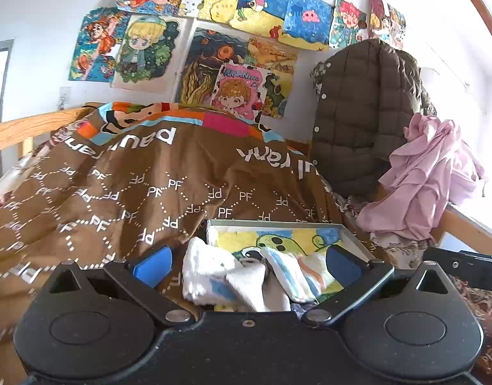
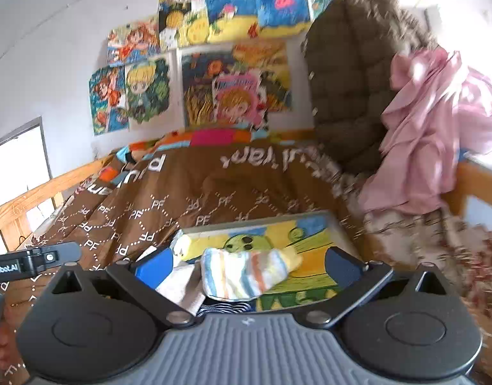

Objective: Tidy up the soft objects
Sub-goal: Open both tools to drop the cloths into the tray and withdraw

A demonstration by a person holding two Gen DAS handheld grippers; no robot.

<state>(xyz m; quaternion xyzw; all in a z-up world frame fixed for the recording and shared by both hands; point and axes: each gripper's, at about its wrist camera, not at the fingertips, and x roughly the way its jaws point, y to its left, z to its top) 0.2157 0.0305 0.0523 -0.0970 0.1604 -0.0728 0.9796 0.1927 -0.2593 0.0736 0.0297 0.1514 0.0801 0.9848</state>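
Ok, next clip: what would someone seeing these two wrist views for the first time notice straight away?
Probably the wall of bright cartoon drawings behind the bed, then the brown PF-print quilt filling the middle. Close in, small socks, one striped sock among them, lie on a painted picture in a metal frame between the open fingers of the left gripper and right gripper. A padded olive jacket and pink cloth hang at the right.
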